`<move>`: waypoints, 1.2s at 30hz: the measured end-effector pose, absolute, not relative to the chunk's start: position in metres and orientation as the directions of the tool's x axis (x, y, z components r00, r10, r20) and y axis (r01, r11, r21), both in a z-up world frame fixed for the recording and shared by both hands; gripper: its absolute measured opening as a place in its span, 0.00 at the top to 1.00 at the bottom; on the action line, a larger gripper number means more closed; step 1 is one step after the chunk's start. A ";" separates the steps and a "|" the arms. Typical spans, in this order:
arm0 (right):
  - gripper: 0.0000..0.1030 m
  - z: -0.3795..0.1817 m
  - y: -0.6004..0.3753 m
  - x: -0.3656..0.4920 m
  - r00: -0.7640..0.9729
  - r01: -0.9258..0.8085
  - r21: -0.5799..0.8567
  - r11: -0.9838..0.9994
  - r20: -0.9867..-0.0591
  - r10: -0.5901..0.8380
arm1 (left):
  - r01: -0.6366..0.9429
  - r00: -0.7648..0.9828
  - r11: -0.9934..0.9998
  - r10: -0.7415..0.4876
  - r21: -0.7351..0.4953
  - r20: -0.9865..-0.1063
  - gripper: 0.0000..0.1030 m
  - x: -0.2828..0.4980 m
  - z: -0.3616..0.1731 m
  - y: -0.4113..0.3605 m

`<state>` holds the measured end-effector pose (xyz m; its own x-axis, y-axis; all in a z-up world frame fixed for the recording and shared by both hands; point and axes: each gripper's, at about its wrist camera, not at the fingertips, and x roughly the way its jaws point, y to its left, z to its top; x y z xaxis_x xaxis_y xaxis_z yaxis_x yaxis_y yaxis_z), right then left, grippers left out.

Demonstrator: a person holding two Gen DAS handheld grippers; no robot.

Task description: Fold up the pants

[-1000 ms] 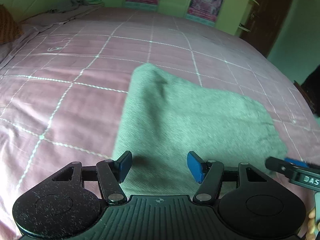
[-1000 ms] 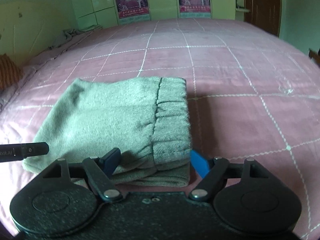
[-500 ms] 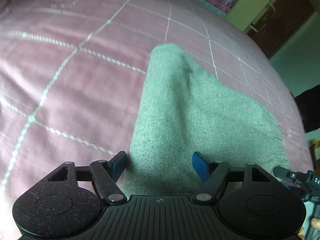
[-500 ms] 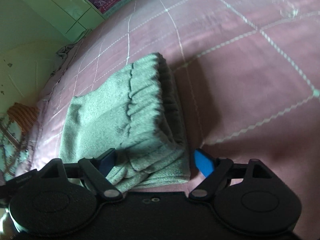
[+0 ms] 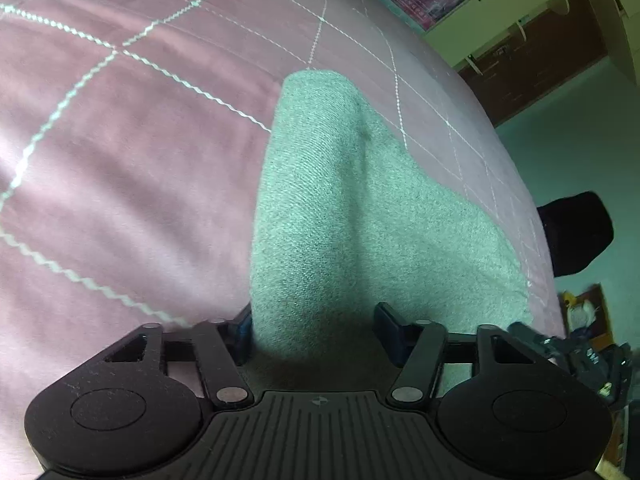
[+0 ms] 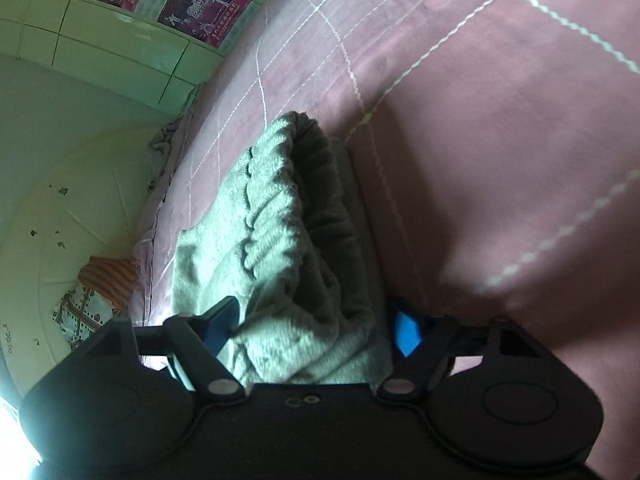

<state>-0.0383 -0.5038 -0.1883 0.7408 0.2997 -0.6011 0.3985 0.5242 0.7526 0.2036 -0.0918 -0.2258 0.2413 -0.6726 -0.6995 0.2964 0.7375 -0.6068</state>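
Observation:
The grey-green folded pants lie on the pink bed. My left gripper is open, its blue pads on either side of the near folded edge, the cloth running between the fingers. In the right wrist view the elastic waistband end of the pants bunches up between the pads of my right gripper, which is open and straddles the thick stack. The right gripper's body shows at the left wrist view's right edge.
The pink quilted bedspread with white stitched squares spreads all around. Green walls with posters and a brown door stand beyond. A striped cushion lies at the bed's far side. A dark object sits past the bed's right edge.
Both grippers have tilted and pushed in over the near edge of the pants, so the cloth now sits between the pads. The jaws stay open.

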 end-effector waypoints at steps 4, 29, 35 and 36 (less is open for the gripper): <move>0.39 -0.187 -0.498 -0.030 0.737 0.374 0.762 0.529 -0.590 0.330 | 0.260 0.247 0.713 -0.701 -0.651 -0.669 0.63 0.202 -0.219 -0.088; 0.17 -0.194 -0.476 -0.001 0.757 0.306 0.749 0.588 -0.566 0.327 | 0.181 0.234 0.699 -0.714 -0.692 -0.660 0.33 0.206 -0.235 -0.130; 0.18 -0.189 -0.469 0.012 0.722 0.299 0.711 0.636 -0.605 0.337 | 0.261 0.264 0.763 -0.645 -0.591 -0.717 0.53 0.202 -0.224 -0.136; 0.41 -0.187 -0.468 0.012 0.712 0.330 0.682 0.653 -0.634 0.302 | 0.259 0.266 0.764 -0.645 -0.592 -0.716 0.55 0.203 -0.222 -0.135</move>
<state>0.0118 -0.4682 -0.1870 0.7117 0.3025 -0.6340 0.3298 0.6530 0.6818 0.2030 -0.1347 -0.2225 0.2664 -0.6452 -0.7161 0.2588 0.7635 -0.5916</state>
